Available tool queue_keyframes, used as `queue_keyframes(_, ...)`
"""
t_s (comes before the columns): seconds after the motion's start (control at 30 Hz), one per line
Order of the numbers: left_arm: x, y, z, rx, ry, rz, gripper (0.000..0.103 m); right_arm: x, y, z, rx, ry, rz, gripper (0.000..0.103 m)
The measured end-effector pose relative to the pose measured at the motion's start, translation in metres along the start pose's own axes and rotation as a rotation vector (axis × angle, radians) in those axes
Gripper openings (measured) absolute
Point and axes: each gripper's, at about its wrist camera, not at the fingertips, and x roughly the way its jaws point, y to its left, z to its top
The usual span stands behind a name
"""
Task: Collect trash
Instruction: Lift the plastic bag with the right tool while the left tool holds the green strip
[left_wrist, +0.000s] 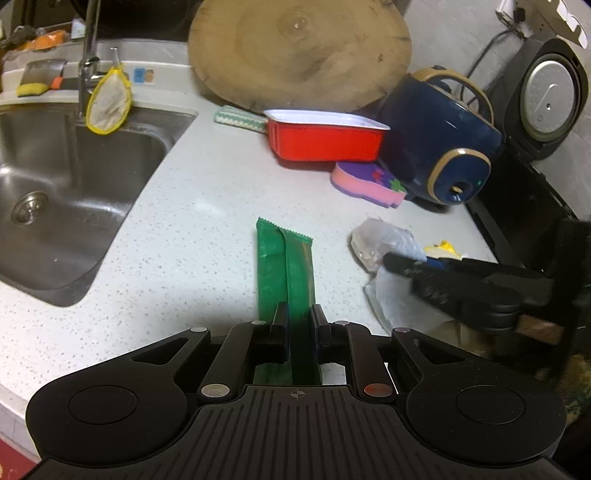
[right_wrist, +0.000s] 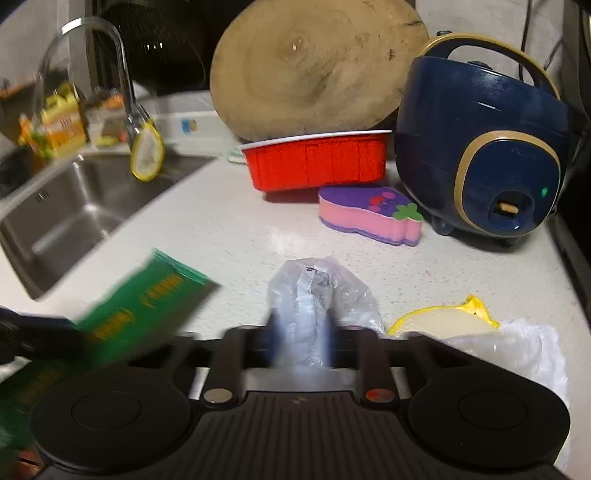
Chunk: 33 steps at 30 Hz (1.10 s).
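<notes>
Gripping a green wrapper (left_wrist: 286, 273) and clear plastic (right_wrist: 314, 295), both tools hover over the speckled counter (left_wrist: 192, 229) beside the sink (left_wrist: 55, 184).

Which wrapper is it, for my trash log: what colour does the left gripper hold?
Green wrapper, clearest in the left wrist view.

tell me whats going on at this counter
A person with a gripper in each hand is picking trash off the kitchen counter beside the sink. The left gripper is shut on a green wrapper. The right gripper is shut on a crumpled clear plastic bag. A yellow-edged scrap and more white plastic lie on the counter to its right.
</notes>
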Motion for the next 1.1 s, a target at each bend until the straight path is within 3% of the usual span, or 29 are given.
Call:
queue_keyframes(0.17, 0.005, -0.007, 0.001, 0.022, 0.007, -0.024, 0.015, -0.041, -0.011, 0.0, 0.084, -0.076, 0.104, 0.005)
queue_keyframes(0.3, 0.011, -0.016, 0.0, 0.038, 0.022, -0.055, 0.015, -0.071, -0.025, -0.01, 0.104, -0.119, 0.126, 0.005)
queue_keyframes(0.37, 0.014, -0.021, 0.001, 0.04, 0.024, -0.082, 0.015, -0.075, -0.034, -0.021, 0.11, -0.124, 0.086, 0.005)
queue_keyframes(0.57, 0.023, -0.054, 0.012, 0.091, 0.045, -0.241, 0.015, -0.069, -0.06, -0.056, 0.138, -0.035, -0.059, 0.007)
queue_keyframes(0.63, 0.031, -0.07, 0.017, 0.122, 0.056, -0.268, 0.015, -0.076, -0.061, -0.062, 0.127, -0.052, -0.112, 0.014)
queue_keyframes(0.77, 0.05, -0.094, 0.016, 0.18, 0.081, -0.247, 0.015, -0.091, -0.056, -0.07, 0.041, -0.102, -0.245, 0.04)
queue_keyframes(0.8, 0.055, -0.097, 0.014, 0.181, 0.09, -0.244, 0.015, -0.095, -0.055, -0.072, 0.026, -0.115, -0.248, 0.049)
queue_keyframes(0.87, 0.06, -0.098, 0.012, 0.171, 0.1, -0.235, 0.015, -0.101, -0.052, -0.076, 0.015, -0.132, -0.223, 0.057)
queue_keyframes(0.97, 0.059, -0.093, 0.012, 0.161, 0.083, -0.2, 0.015, -0.098, -0.042, -0.079, -0.012, -0.137, -0.192, 0.061)
queue_keyframes(1.1, 0.052, -0.079, 0.013, 0.143, 0.074, -0.162, 0.015, -0.073, -0.026, -0.077, -0.061, -0.116, -0.216, 0.063)
